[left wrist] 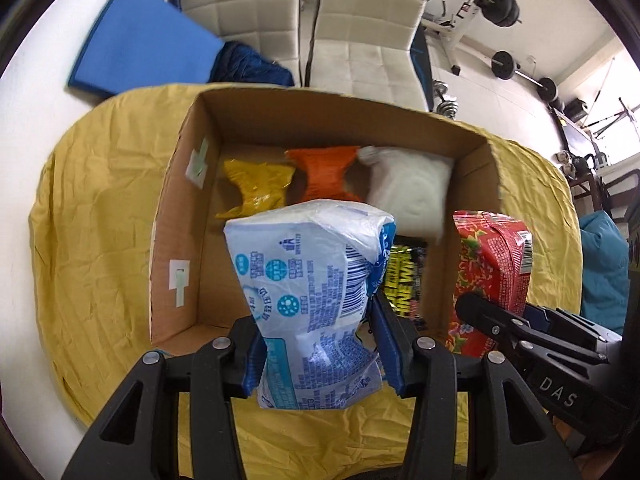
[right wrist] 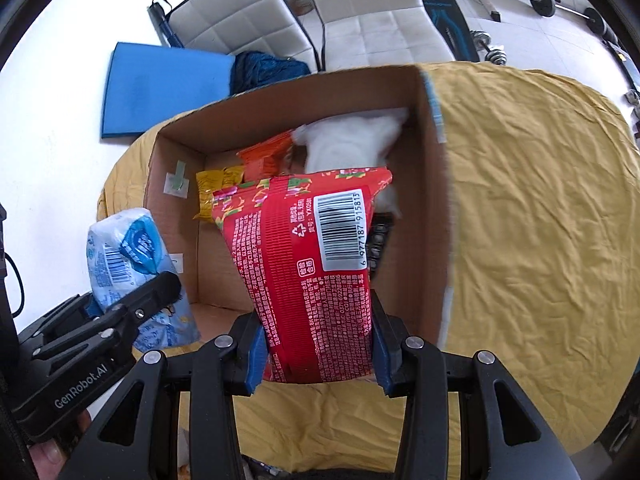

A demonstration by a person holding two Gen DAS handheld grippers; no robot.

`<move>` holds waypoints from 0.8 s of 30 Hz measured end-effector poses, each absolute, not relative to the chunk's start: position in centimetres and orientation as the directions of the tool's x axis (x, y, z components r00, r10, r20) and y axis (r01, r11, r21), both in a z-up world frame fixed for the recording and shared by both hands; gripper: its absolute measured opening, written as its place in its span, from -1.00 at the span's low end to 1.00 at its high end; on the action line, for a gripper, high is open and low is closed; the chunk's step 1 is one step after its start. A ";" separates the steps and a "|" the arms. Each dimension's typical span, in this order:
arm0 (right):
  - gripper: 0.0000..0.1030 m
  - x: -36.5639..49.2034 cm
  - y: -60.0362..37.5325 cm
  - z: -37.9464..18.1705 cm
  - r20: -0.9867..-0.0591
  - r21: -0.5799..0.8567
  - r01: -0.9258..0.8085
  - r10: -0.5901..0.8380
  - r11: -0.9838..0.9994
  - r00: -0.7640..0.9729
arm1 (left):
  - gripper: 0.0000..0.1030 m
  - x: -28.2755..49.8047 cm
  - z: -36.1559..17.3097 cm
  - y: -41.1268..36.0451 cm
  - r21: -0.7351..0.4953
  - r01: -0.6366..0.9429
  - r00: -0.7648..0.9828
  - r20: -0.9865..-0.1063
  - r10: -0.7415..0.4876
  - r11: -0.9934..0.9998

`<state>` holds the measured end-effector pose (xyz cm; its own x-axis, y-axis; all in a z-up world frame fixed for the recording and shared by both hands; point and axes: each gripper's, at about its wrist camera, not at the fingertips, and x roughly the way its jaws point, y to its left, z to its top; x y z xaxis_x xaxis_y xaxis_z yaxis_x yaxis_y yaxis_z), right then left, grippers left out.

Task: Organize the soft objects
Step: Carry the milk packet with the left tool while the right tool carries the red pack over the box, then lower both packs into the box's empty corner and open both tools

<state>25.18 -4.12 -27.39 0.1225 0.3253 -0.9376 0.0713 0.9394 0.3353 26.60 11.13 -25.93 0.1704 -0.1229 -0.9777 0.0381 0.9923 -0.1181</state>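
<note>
My left gripper (left wrist: 318, 344) is shut on a white and blue tissue pack (left wrist: 308, 280), held over the near edge of an open cardboard box (left wrist: 176, 208). My right gripper (right wrist: 316, 344) is shut on a red printed pack (right wrist: 304, 264), held over the same box (right wrist: 434, 208). Inside the box lie a yellow pack (left wrist: 256, 188), an orange pack (left wrist: 324, 174), a white soft pack (left wrist: 408, 188) and a black-and-yellow pack (left wrist: 404, 280). The red pack also shows in the left wrist view (left wrist: 492, 264), and the tissue pack in the right wrist view (right wrist: 128, 252).
The box stands on a table under a wrinkled yellow cloth (right wrist: 540, 200). Beyond the table are two white chairs (left wrist: 368, 32), a blue mat (left wrist: 136, 40), a dark blue cloth (left wrist: 252, 66) and gym weights (left wrist: 504, 64).
</note>
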 end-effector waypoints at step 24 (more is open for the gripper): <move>-0.12 29.7 3.3 -41.2 -0.943 0.313 0.122 0.323 0.942 -0.080 | -0.11 30.8 -40.1 15.9 -0.200 0.008 -0.162 -0.967 -0.196 0.980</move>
